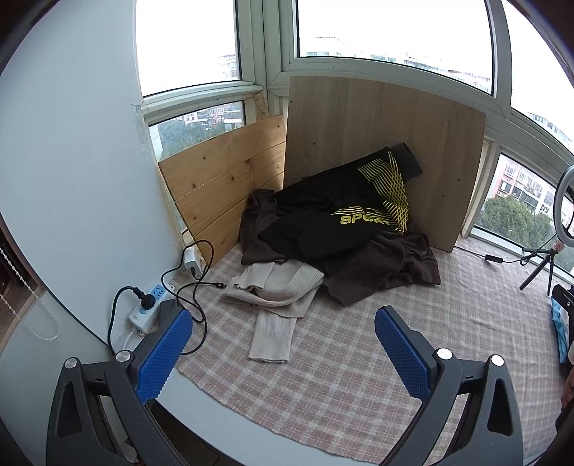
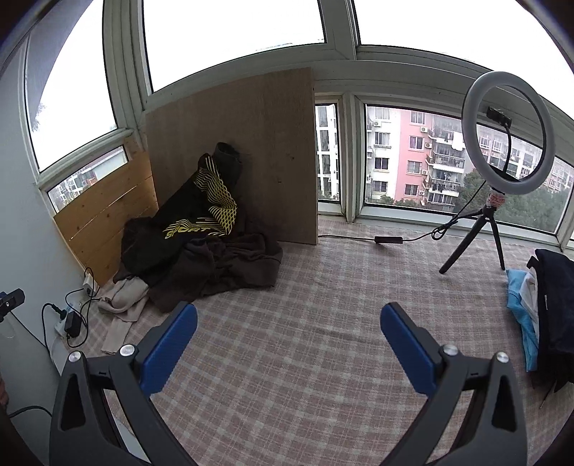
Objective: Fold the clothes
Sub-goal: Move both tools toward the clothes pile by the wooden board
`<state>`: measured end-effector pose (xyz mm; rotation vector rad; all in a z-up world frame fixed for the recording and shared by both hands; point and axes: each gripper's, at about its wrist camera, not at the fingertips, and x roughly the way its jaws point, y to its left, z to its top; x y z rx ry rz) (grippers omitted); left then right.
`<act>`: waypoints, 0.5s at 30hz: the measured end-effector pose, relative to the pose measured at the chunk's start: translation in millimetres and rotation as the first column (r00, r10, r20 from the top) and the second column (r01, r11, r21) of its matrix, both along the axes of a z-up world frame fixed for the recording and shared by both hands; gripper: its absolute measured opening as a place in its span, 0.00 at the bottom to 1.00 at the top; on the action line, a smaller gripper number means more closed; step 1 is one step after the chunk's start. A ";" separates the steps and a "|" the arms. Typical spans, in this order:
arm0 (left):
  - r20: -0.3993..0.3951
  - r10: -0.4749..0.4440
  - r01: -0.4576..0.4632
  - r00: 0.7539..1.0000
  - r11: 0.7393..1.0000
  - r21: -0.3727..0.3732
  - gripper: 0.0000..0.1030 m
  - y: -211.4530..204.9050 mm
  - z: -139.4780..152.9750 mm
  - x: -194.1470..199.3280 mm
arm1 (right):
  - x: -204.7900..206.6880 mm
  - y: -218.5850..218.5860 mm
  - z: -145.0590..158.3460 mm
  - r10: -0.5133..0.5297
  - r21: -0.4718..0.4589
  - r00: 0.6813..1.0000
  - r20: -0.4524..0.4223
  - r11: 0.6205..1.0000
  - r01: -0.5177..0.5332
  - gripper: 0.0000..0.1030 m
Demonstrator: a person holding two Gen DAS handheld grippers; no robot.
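3 garments (image 1: 337, 229), 2 boards (image 1: 376, 143), 1 ring light (image 2: 507, 132).

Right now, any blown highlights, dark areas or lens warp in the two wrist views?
Left wrist view: upper window panes blown out white, frames bowed by the fisheye, black sport garment reads nearly flat dark, open left claw sharp. Right wrist view: sky panes clipped as well, ring light unlit, plaid cloth evenly lit with soft shadows, open right claw sharp.

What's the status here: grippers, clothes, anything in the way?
Left gripper and right gripper open, empty. Clothes pile unfolded in corner, beige sweater nearest. Charger cable beside sweater.
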<state>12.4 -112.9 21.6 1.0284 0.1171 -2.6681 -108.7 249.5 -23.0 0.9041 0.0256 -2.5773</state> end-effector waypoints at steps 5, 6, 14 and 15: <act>-0.007 -0.068 0.068 0.998 0.997 -0.019 0.99 -24.3 2.3 -35.1 | -31.4 -62.3 7.1 0.025 0.018 1.000 -0.015 1.000 -0.025 1.00; -0.014 -0.083 0.083 0.996 0.996 -0.017 0.99 -30.9 2.7 -42.3 | -40.1 -77.3 8.9 0.033 0.019 0.999 -0.018 0.999 -0.033 1.00; -0.009 -0.160 0.161 0.987 0.986 0.047 0.99 -82.7 -18.3 -109.3 | -121.0 -214.9 14.5 0.134 0.088 0.990 -0.049 0.988 -0.129 0.84; -0.006 -0.168 0.168 0.986 0.984 0.053 0.99 -86.5 -23.2 -116.9 | -133.7 -232.4 14.0 0.144 0.102 0.989 -0.045 0.985 -0.139 0.84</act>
